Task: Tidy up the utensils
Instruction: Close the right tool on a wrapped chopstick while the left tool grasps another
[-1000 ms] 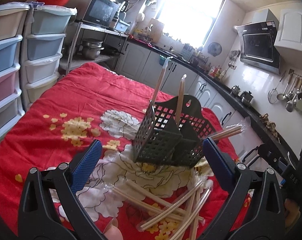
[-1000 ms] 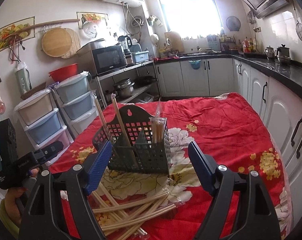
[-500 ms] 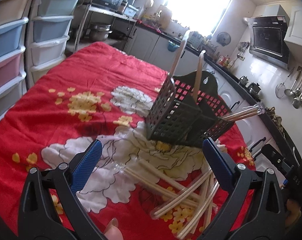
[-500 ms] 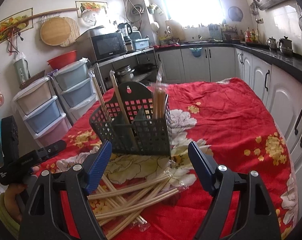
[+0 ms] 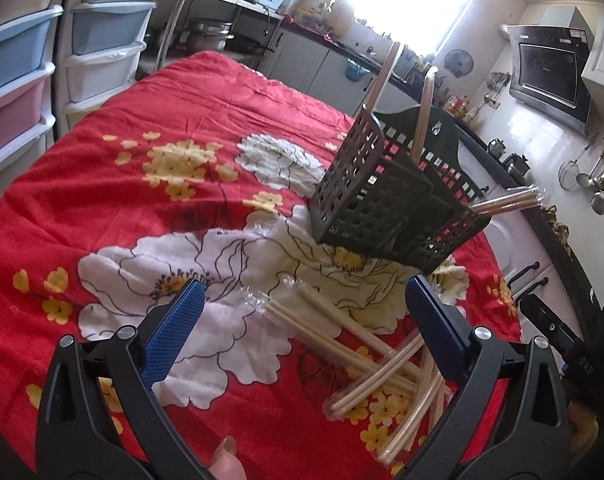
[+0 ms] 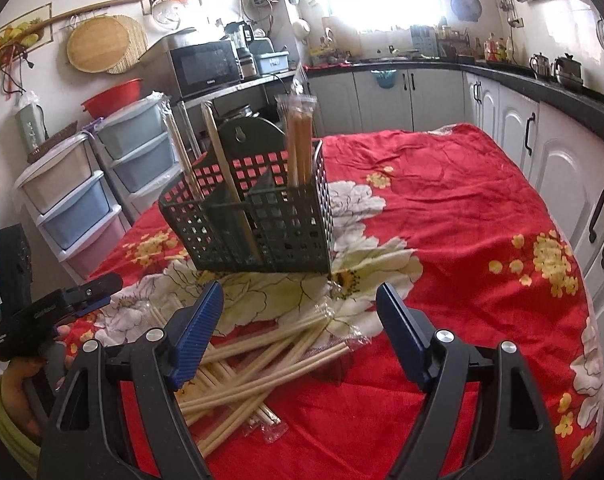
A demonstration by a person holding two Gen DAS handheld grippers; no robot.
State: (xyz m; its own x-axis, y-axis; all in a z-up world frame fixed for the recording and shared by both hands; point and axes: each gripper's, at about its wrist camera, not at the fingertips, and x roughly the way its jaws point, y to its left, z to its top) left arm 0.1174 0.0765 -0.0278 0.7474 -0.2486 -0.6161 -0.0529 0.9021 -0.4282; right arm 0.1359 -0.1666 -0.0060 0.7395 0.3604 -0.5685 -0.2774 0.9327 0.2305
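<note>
A dark green lattice utensil holder (image 5: 386, 204) (image 6: 258, 224) stands on the red flowered tablecloth (image 5: 150, 112) (image 6: 454, 208) with a few wrapped chopstick pairs upright in it. A loose pile of wrapped chopsticks (image 5: 366, 356) (image 6: 258, 360) lies in front of it. My left gripper (image 5: 302, 336) is open above the pile's left end. My right gripper (image 6: 300, 336) is open above the pile's right end. Both are empty. The left gripper also shows at the left in the right wrist view (image 6: 54, 312).
Plastic drawer units (image 5: 18, 68) (image 6: 82, 184) stand beyond the table's far side. White cabinets under a black counter (image 6: 562, 152) run along the other side. A microwave (image 6: 206, 64) sits on a shelf at the back.
Both grippers have moved forward and down toward the chopstick pile. The holder and chopsticks have not moved.
</note>
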